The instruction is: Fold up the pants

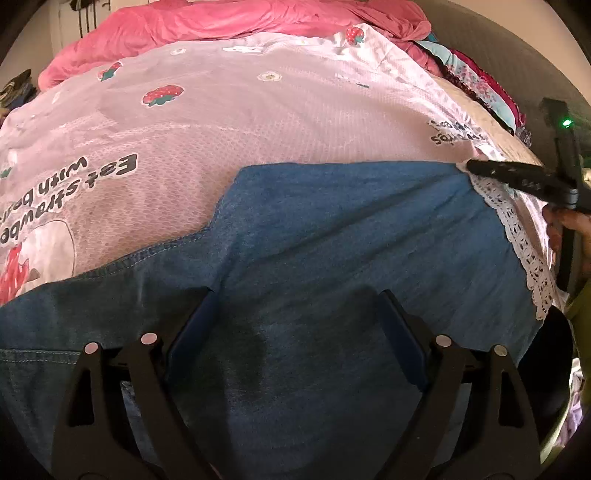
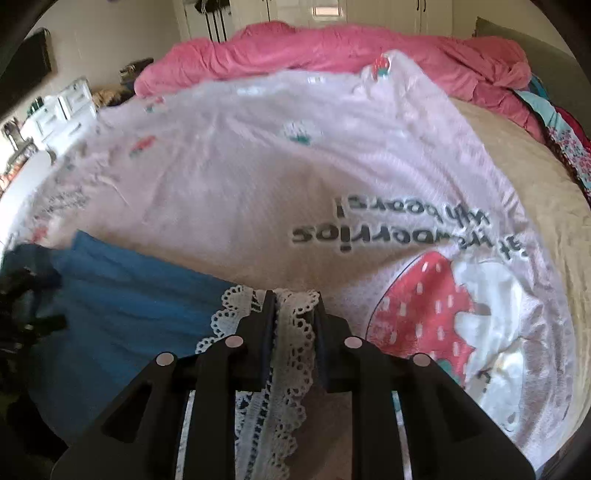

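Pants (image 1: 332, 236): blue denim, lace-trimmed hem, spread on the strawberry blanket (image 1: 258, 122) over the bed. Soft, limp, moderately heavy; hem edges grip best. Left tool (image 1: 297, 317) released, denim directly beneath. Right tool (image 2: 293, 314) clenched on lace hem (image 2: 295, 354).

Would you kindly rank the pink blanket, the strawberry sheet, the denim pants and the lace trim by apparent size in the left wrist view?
1. denim pants, though nearness inflates them
2. strawberry sheet, nearly as large
3. pink blanket
4. lace trim
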